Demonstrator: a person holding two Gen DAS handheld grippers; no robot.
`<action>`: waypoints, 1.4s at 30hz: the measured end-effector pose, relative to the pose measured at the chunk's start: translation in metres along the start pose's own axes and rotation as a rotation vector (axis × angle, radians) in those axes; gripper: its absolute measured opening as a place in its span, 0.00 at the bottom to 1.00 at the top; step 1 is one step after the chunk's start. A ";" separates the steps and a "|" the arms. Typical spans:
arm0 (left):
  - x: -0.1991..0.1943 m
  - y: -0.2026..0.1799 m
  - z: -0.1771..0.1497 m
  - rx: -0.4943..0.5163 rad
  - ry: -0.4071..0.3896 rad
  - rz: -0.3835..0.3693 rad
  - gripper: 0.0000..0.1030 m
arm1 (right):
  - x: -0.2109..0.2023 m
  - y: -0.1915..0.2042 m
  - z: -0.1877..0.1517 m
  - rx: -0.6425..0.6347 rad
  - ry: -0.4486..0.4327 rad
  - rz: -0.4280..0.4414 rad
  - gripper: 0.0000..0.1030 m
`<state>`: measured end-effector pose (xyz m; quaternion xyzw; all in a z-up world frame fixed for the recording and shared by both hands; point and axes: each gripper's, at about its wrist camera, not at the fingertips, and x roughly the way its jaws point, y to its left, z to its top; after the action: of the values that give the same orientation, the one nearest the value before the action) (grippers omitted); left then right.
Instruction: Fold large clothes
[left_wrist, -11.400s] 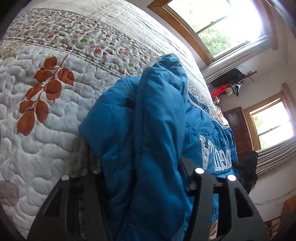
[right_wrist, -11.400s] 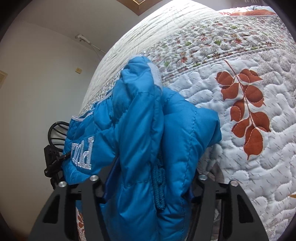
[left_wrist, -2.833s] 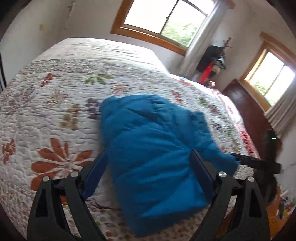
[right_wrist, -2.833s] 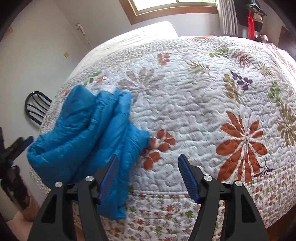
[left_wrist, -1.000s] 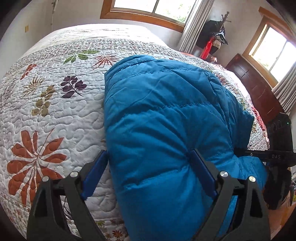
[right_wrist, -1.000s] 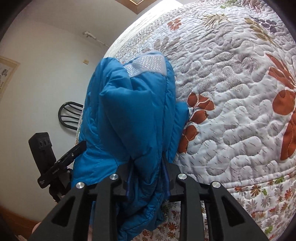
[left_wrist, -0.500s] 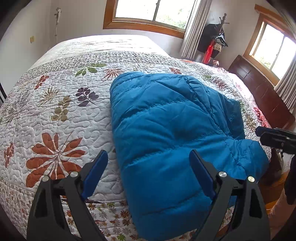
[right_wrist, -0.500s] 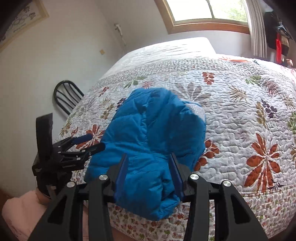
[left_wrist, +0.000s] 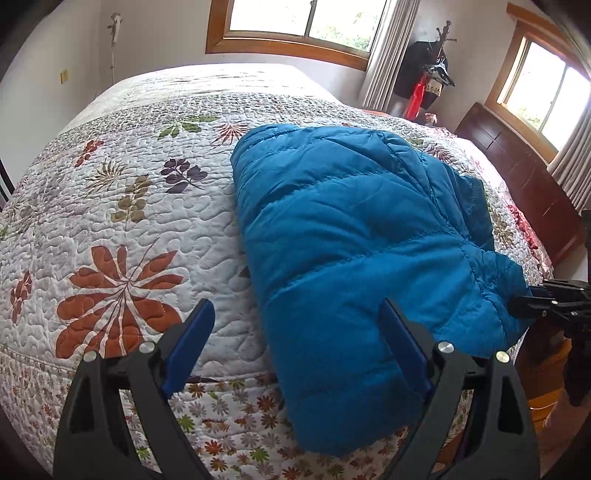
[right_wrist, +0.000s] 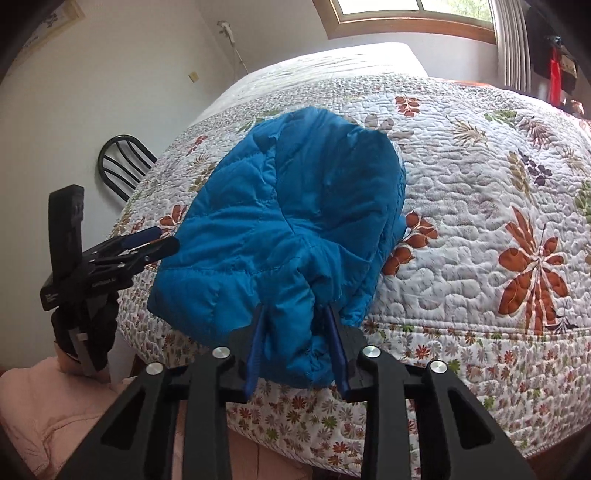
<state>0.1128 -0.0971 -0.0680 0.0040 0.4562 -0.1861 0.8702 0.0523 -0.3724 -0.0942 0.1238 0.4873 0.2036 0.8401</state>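
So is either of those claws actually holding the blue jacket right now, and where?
The right gripper is pinching the blue jacket by a bunched fold at its near edge, overhanging the bed. The left gripper is open, holding nothing.

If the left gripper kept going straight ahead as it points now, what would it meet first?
Probably the blue jacket lying on the bed: the left gripper is open and the jacket's near edge fills most of the gap ahead.
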 end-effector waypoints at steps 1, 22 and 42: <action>0.000 0.000 -0.001 0.004 0.000 0.001 0.87 | 0.002 -0.001 -0.002 0.007 0.003 0.019 0.20; 0.004 0.007 0.001 0.021 0.000 -0.048 0.90 | -0.001 -0.021 -0.011 0.052 -0.013 0.046 0.64; 0.046 -0.005 0.023 -0.037 0.047 -0.109 0.91 | 0.073 -0.118 0.069 0.344 0.055 0.129 0.19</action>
<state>0.1528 -0.1210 -0.0909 -0.0327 0.4793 -0.2244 0.8478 0.1707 -0.4440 -0.1637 0.2908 0.5287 0.1739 0.7782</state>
